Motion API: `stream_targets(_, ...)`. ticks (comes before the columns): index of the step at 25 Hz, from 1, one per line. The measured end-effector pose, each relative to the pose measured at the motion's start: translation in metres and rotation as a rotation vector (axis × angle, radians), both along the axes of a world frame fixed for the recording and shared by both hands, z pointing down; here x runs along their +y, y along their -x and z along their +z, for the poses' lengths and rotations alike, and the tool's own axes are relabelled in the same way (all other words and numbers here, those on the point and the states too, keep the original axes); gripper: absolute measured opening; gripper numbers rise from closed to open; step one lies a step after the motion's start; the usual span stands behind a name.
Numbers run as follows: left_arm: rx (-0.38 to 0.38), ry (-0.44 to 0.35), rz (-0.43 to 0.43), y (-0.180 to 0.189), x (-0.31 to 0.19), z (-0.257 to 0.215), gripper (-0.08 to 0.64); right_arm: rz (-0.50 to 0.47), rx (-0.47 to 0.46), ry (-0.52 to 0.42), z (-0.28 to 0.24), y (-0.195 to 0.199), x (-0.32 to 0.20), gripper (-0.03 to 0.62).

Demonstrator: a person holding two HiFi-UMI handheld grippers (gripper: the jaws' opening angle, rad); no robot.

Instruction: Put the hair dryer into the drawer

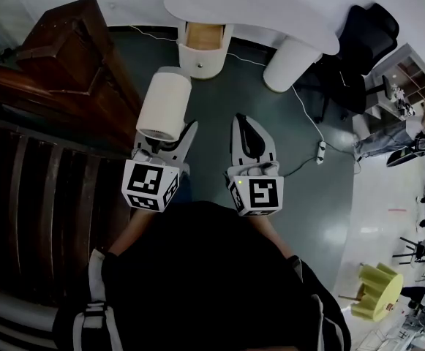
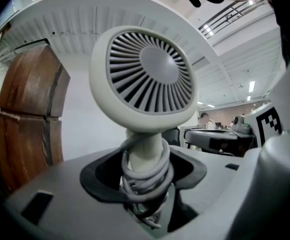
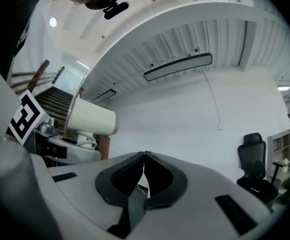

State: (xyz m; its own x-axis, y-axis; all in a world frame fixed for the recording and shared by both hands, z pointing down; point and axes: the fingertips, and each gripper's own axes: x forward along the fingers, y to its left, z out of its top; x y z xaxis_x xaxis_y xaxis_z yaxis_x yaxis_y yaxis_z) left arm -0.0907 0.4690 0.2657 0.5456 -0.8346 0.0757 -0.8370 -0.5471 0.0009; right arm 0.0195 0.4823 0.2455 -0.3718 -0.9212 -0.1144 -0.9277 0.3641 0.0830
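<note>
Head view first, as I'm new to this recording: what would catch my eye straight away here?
The white hair dryer stands upright in the left claw, jaws closed on its cord-wrapped handle, and its vented back fills the left gripper view. Ahead, an open drawer shows under the curved white desk at the head view's top. The right claw is shut and empty, level with the left one.

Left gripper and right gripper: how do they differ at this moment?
The left gripper is shut on the hair dryer by its cord-wrapped handle; the right gripper holds nothing. The left gripper's jaws stand apart around that handle; the right gripper's jaws are together. Both carry a marker cube.
</note>
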Motion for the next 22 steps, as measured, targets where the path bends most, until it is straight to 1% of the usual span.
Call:
stream_targets(4,0.007,0.002,0.002,0.001,-0.030,0.003,0.245,0.009,0.004,0.008,0.005,-0.001,-0.027,0.025)
stream_targets(8,0.009,-0.002,0.010,-0.002,-0.073,0.001,0.245,0.014,0.017,0.004,0.004,-0.004,-0.065,0.025)
stream_targets(15,-0.006,-0.007,0.038,-0.003,-0.166,-0.005,0.245,0.026,0.027,0.002,-0.005,-0.002,-0.158,0.025)
stream_targets(22,0.004,0.016,0.071,-0.005,-0.243,-0.001,0.245,0.034,0.010,0.017,-0.004,-0.001,-0.234,0.025)
